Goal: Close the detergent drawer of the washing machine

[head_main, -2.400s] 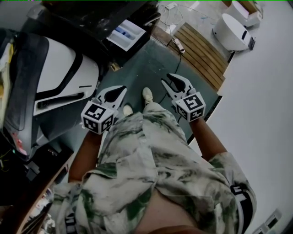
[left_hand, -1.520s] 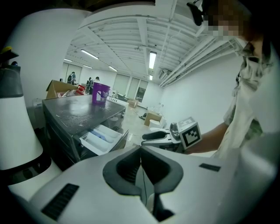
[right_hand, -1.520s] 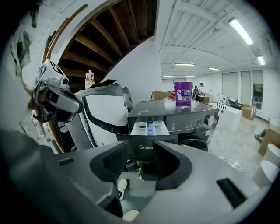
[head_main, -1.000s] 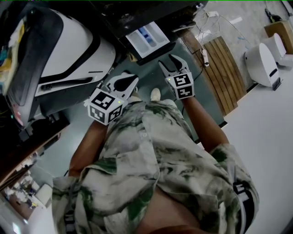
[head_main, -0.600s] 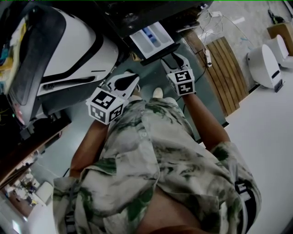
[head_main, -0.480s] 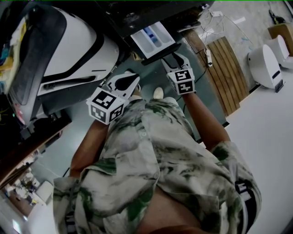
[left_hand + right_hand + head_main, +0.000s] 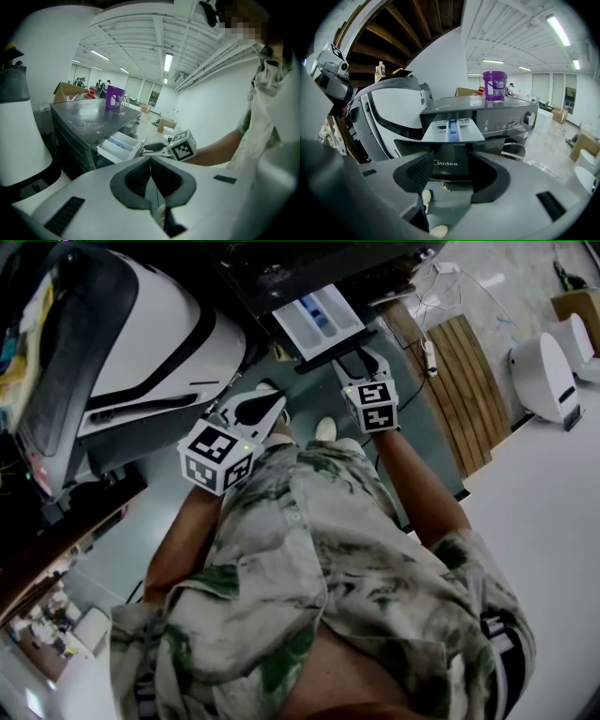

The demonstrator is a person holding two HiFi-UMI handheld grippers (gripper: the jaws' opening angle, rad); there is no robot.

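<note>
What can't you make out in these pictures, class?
Contact between right claw and drawer front: right gripper view, the claw's own body covers the panel's lower edge.
Label on the purple bucket: right gripper view, too small.
Contents of the drawer compartments: head view, too small.

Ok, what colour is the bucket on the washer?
The bucket is purple; right gripper view shows it best.

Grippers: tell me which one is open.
The right gripper: its jaws, just opening wider, stand apart with nothing between them, facing the detergent drawer. The left gripper has its jaws together.
</note>
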